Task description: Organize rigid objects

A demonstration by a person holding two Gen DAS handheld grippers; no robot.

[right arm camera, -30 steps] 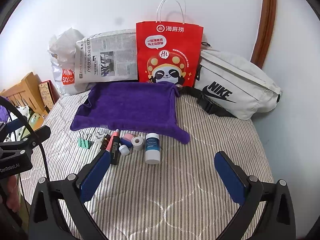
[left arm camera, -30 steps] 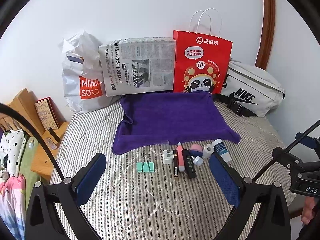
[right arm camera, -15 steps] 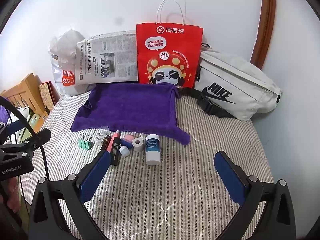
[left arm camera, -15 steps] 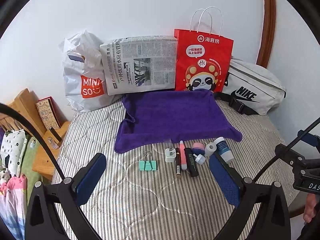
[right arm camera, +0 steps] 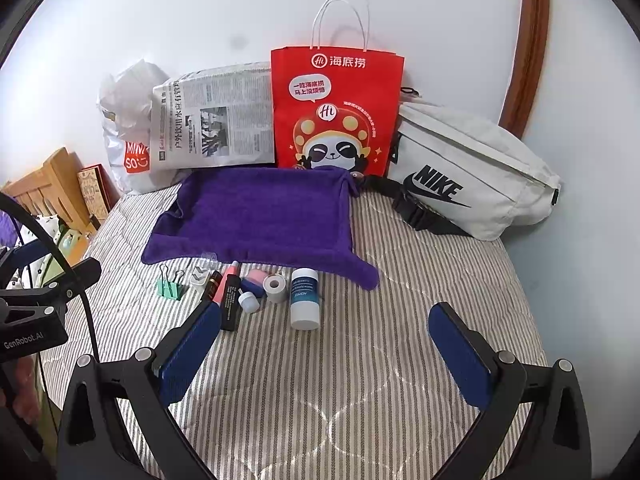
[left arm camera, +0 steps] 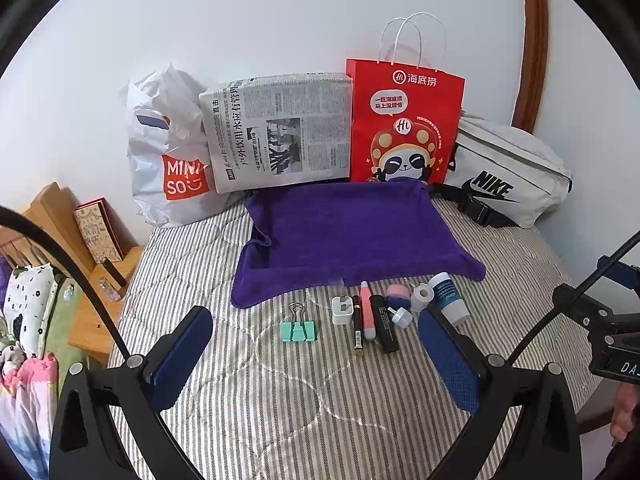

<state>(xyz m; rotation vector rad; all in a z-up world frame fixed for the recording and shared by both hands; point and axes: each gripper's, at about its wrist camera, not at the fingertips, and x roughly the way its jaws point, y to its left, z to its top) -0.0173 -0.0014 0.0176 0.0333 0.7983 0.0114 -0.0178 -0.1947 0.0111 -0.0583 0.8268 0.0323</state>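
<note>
Both claws, left claw and right claw, gape empty above the bed; green binder clip and white bottle lie just ahead.

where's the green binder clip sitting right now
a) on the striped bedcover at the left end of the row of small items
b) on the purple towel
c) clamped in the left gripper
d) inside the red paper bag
a: the green binder clip lies on the striped bedcover, in front of the purple towel and left of the white charger; the left gripper is open and empty.
</note>
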